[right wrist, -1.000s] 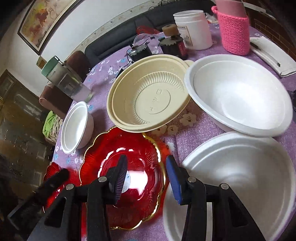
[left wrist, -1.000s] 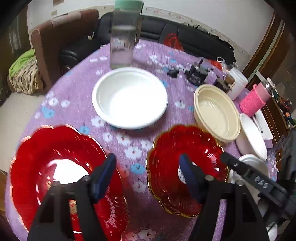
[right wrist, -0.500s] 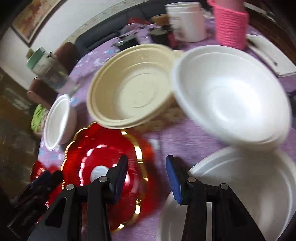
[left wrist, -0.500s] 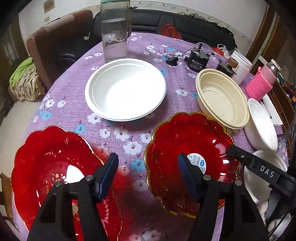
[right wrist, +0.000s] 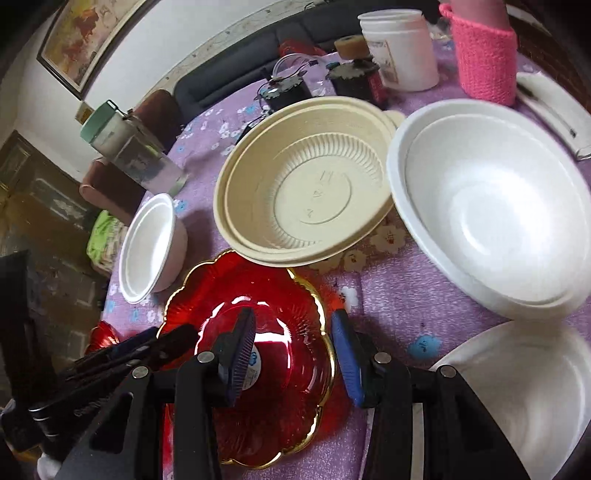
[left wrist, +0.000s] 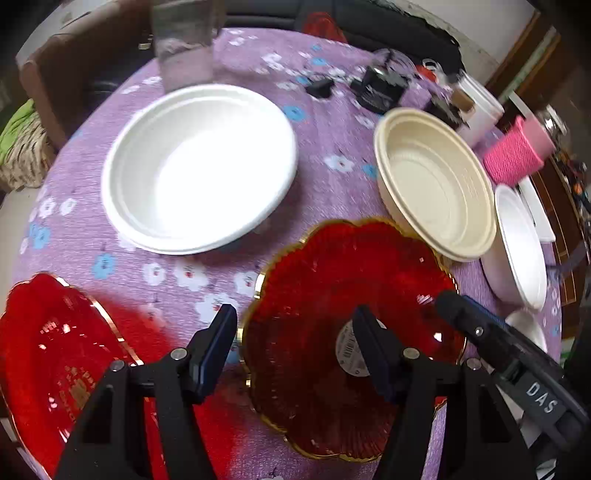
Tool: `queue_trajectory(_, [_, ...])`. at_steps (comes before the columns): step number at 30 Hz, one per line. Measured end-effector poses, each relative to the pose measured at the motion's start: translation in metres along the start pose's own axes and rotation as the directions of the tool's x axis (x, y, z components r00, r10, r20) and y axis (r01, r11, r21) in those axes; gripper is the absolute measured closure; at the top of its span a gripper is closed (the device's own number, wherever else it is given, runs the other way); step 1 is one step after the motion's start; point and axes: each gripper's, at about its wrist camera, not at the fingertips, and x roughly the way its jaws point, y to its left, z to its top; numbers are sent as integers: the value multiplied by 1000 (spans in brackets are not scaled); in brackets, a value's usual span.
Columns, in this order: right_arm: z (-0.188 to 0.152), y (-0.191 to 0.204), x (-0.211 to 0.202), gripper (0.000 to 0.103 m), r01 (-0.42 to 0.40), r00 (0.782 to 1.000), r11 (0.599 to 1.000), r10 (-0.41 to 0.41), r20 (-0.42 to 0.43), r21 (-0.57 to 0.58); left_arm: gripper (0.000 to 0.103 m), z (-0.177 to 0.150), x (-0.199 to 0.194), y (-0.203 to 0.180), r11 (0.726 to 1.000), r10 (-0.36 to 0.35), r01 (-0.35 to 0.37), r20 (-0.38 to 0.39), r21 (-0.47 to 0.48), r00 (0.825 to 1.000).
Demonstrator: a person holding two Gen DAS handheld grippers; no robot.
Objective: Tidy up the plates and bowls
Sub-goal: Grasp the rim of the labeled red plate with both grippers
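white "das" lettering (left wrist: 540,398) marks the right claw (right wrist: 293,354) (sticker text blurred).

My counter wears a purple cloth with small flowers (left wrist: 332,122). At its far left edge stands a clear jug with a pale green lid (right wrist: 125,147). Far across the middle I see small black gadgets with wires (left wrist: 380,86). To the far right stand a white plastic jar (right wrist: 400,51) and, just beside it, a cup in a pink knitted sleeve (right wrist: 484,62). Beyond the counter runs a dark sofa (right wrist: 229,70), a brown armchair (left wrist: 66,85) at its left, and a framed painting (right wrist: 85,33) hangs on the wall.
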Motion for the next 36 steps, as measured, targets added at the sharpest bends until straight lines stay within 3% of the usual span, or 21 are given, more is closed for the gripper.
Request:
queue_trajectory(2, [1, -6, 0, 55, -42, 999, 999, 42, -5, 22, 46, -3, 1, -5, 999, 38, -38, 7, 35, 999])
queue_trajectory(6, [5, -17, 0, 55, -88, 996, 995, 89, -9, 55, 75, -4, -2, -6, 994, 91, -92, 13, 60, 996])
queue_trajectory(9, [8, -21, -2, 55, -112, 994, 991, 113, -11, 72, 82, -3, -4, -2, 995, 86, -86, 5, 60, 996])
queue_trajectory(12, [7, -19, 0, 55, -64, 997, 996, 65, -29, 60, 82, -4, -7, -1, 998, 44, -44, -4, 38, 999])
queue_trajectory(19, [-2, -5, 7, 56, 34, 998, 999, -34, -59, -4, 73, -1, 10, -7, 997, 80, -79, -28, 10, 996])
queue_trajectory(24, [-8, 0, 9, 73, 112, 993, 993, -113, -41, -32, 74, -9, 4, -20, 989, 139, -139, 9, 52, 990])
queue_trajectory(27, [-11, -4, 1, 80, 88, 996, 996, -89, -23, -10, 76, -11, -8, -18, 989, 143, -145, 48, 34, 989])
queue_trajectory(36, [-24, -2, -41, 81, -28, 997, 999, 27, 69, 18, 76, -33, -51, -7, 995, 98, -95, 149, -25, 984])
